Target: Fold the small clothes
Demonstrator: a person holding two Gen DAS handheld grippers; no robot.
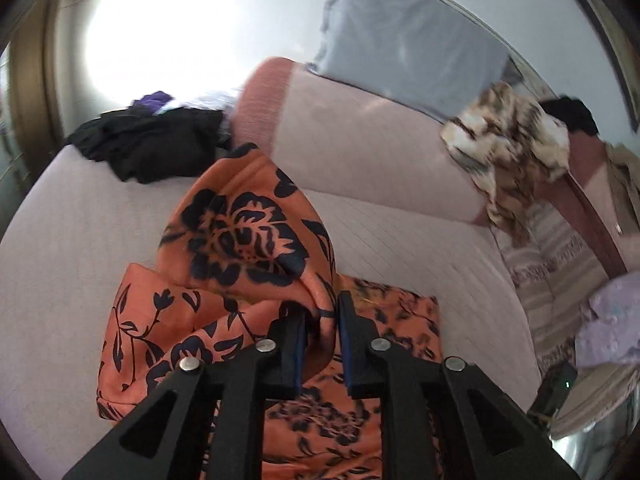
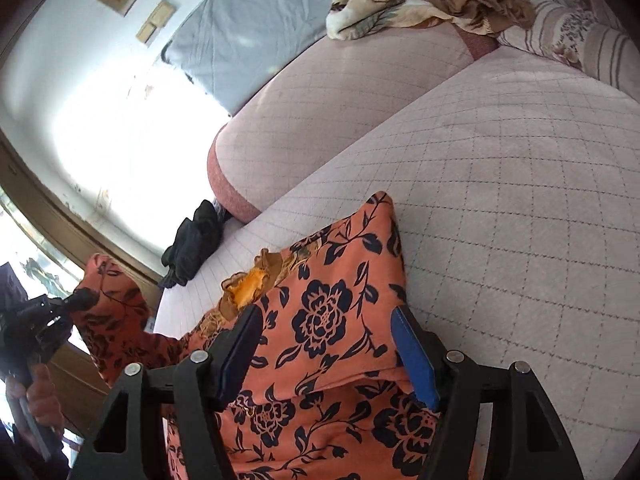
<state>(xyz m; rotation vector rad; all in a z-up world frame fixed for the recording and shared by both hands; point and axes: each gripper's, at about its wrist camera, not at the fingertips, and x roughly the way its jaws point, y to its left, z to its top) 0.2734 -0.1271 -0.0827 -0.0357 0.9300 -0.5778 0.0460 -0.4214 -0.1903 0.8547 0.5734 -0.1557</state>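
Orange cloth (image 1: 248, 240) printed with dark flowers lies on a pale quilted sofa (image 1: 420, 248), part flat on the seat, part lifted. The left gripper (image 1: 322, 344) has its fingers clenched on a bunched fold of it, and a flap of fabric rises loosely above the grip. From the right wrist view, the right gripper (image 2: 326, 354) hangs over the flat part of the cloth with its fingers spread wide, grasping nothing; whether the tips touch the fabric cannot be told. At that view's left edge, the left gripper appears again, gripping a raised corner of the cloth out past the seat's edge.

The step in hand looks like carrying the lifted part over the flat part to make a fold. To do it well, the right gripper should probably pin or pinch the lying layer so it does not drag, while the left draws its corner across taut and level, lining edges up before letting go.

Around the cloth: dark clothes (image 1: 148, 140) heaped at the seat's far end, a brown patterned blanket (image 1: 508, 148) over the backrest, a grey pillow (image 1: 404, 36) behind.

Motion blur softens the left view. The garment's type and full outline are unclear, its near edge is cut off, and glare whites out the wall.
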